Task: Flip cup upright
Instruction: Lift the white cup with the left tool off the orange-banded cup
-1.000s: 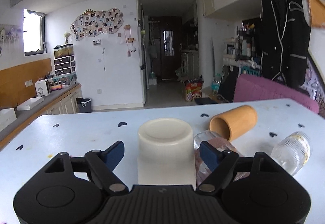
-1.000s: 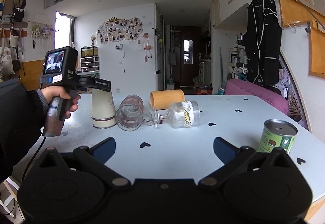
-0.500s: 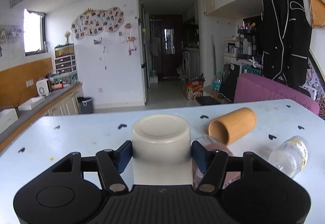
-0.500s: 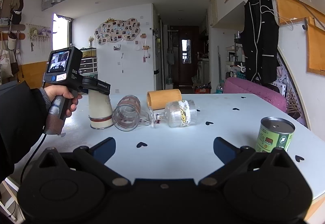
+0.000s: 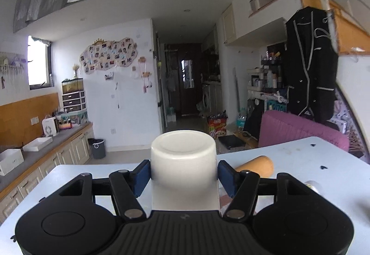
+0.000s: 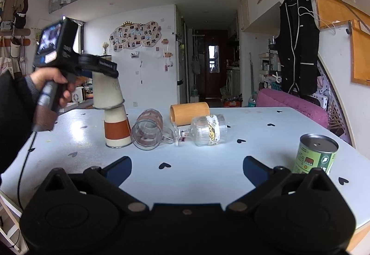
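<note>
My left gripper [image 5: 183,174] is shut on an upside-down cream cup [image 5: 183,162] and holds it above the table. In the right wrist view that cup [image 6: 106,93] hangs base up, just above a second upside-down cream cup with a rust band [image 6: 116,129] that stands on the table. The left gripper also shows there [image 6: 101,66], held by a hand. My right gripper [image 6: 187,168] is open and empty, low over the near part of the white table [image 6: 208,162].
A glass mug [image 6: 149,130], a bamboo cup [image 6: 189,112] and a ribbed glass cup [image 6: 208,130] lie on their sides mid-table. A green tin can [image 6: 315,153] stands at the right. A purple chair [image 6: 293,102] is behind the table.
My left gripper closed on the upper cream cup and lifted it off the banded cup below. The right gripper stayed open and hardly moved.
</note>
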Tool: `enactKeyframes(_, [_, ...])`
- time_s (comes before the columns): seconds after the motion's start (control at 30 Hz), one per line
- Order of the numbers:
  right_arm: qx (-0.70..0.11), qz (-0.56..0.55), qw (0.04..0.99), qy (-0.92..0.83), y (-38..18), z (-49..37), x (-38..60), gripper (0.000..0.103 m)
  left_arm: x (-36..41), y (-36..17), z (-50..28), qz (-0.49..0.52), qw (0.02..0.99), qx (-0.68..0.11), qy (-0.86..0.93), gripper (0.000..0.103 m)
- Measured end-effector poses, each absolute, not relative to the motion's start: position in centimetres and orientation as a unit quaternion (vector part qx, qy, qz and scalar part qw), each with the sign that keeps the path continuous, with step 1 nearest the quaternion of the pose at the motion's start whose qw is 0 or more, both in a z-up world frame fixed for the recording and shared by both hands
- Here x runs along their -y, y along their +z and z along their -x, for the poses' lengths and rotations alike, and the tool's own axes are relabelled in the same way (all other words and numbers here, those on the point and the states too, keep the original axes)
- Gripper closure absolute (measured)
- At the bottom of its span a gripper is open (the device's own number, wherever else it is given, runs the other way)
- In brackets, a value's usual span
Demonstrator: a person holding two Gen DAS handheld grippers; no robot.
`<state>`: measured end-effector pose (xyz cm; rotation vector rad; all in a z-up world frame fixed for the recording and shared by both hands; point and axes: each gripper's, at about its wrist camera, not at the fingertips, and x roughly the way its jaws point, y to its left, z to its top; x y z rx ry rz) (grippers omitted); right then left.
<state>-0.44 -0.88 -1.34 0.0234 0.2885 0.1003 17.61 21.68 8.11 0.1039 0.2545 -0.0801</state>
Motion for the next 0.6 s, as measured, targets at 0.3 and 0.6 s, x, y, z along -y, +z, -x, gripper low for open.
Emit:
enactKeyframes(0.3, [-0.143, -0.015, 0.988, 0.056, -1.2, 0.5, 0.5, 0.0, -21.6, 6.6, -11.0, -0.066, 0.981, -0.156, -0.096, 0.039])
enactKeyframes(0.6, [-0.156, -0.026, 0.986, 0.06, -1.5, 0.0, 0.4, 0.0, -20.5, 0.3, -8.2, -0.059, 0.953, -0.248, -0.165, 0.039])
